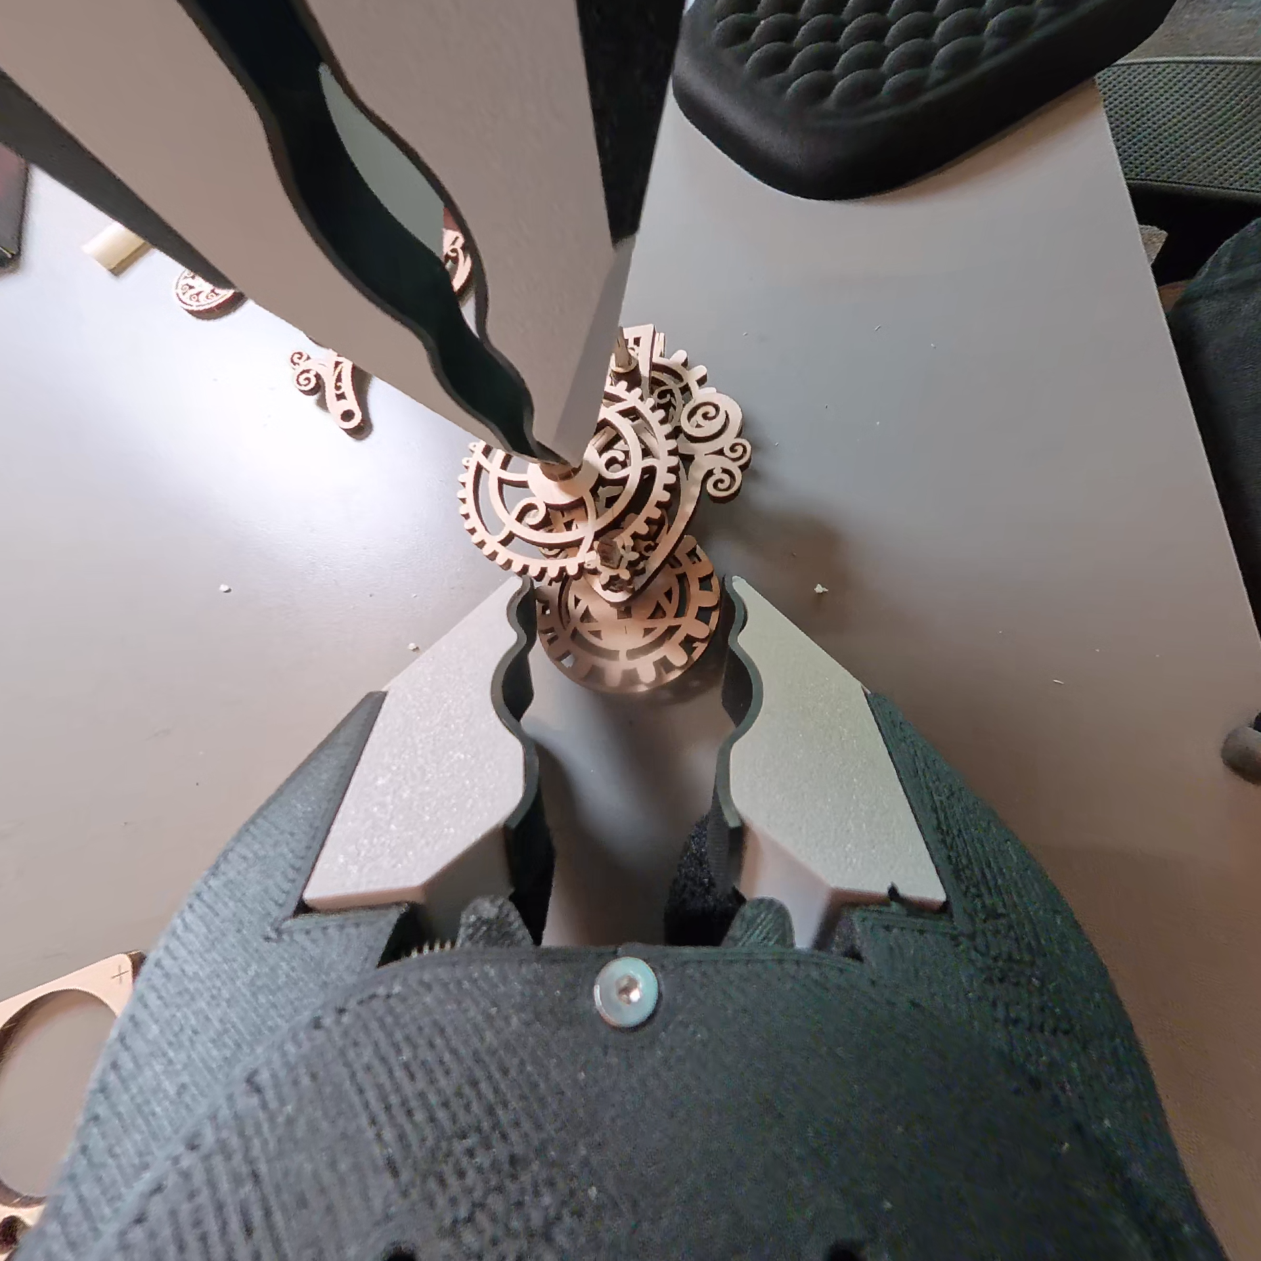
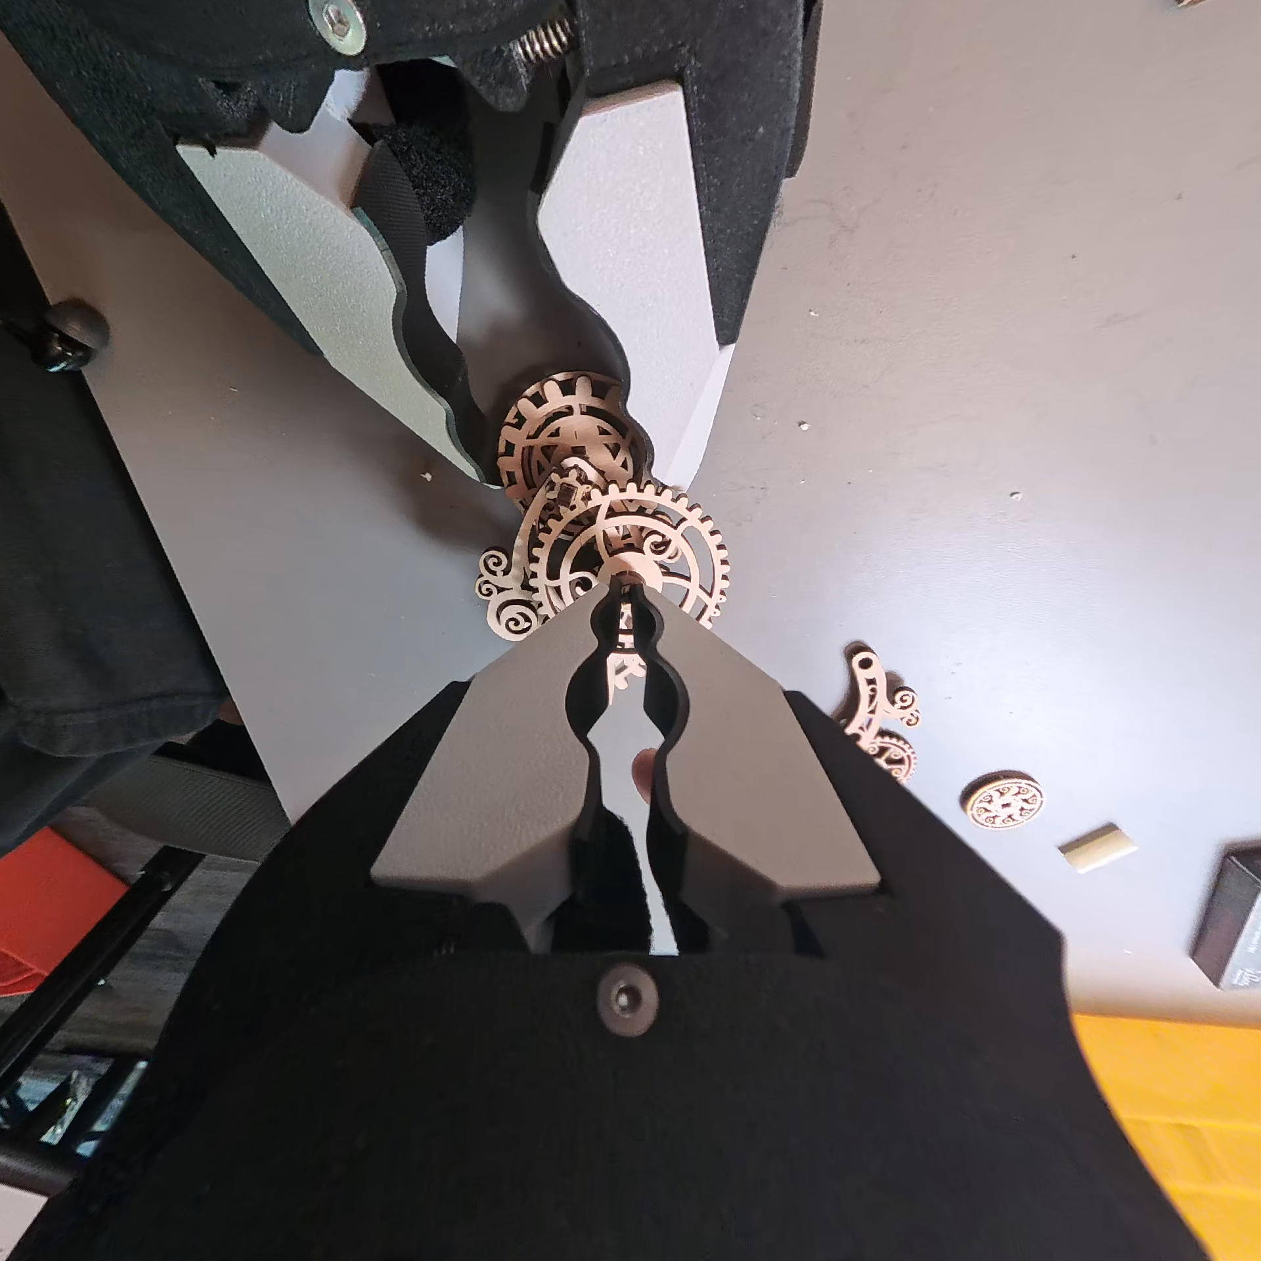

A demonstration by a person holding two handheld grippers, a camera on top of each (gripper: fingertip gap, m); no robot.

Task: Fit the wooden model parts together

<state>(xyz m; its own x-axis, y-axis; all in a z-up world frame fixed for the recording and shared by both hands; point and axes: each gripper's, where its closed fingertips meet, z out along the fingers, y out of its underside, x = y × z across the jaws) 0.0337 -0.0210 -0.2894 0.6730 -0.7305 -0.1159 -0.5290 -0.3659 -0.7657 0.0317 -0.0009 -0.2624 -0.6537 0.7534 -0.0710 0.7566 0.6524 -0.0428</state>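
A wooden gear model (image 1: 587,498) stands on the grey table (image 1: 205,614), with a large toothed wheel (image 2: 634,553) and a round base disc (image 1: 628,641). My left gripper (image 1: 628,593) sits around the base disc, its pads against the disc's sides. It also shows at the top of the right wrist view (image 2: 566,443). My right gripper (image 2: 624,597) is shut on a thin flat ornate wooden part (image 2: 619,655), seen edge-on between the pads. Its tips rest at the hub of the large wheel, which also shows in the left wrist view (image 1: 549,457).
Loose parts lie on the table: a scrolled bracket (image 2: 880,709), a small patterned disc (image 2: 1003,805), a beige block (image 2: 1097,847) and a dark box (image 2: 1235,935). A cut-out wooden sheet (image 1: 54,1010) lies at the left edge. A black padded cushion (image 1: 887,89) lies beyond the model. The tips of one gripper are about 4 cm away from the tips of the other. The scrolled bracket (image 2: 880,709) is about equally far from each gripper, around 12 cm. My left wrist view (image 1: 325,364) looks at it from another angle.
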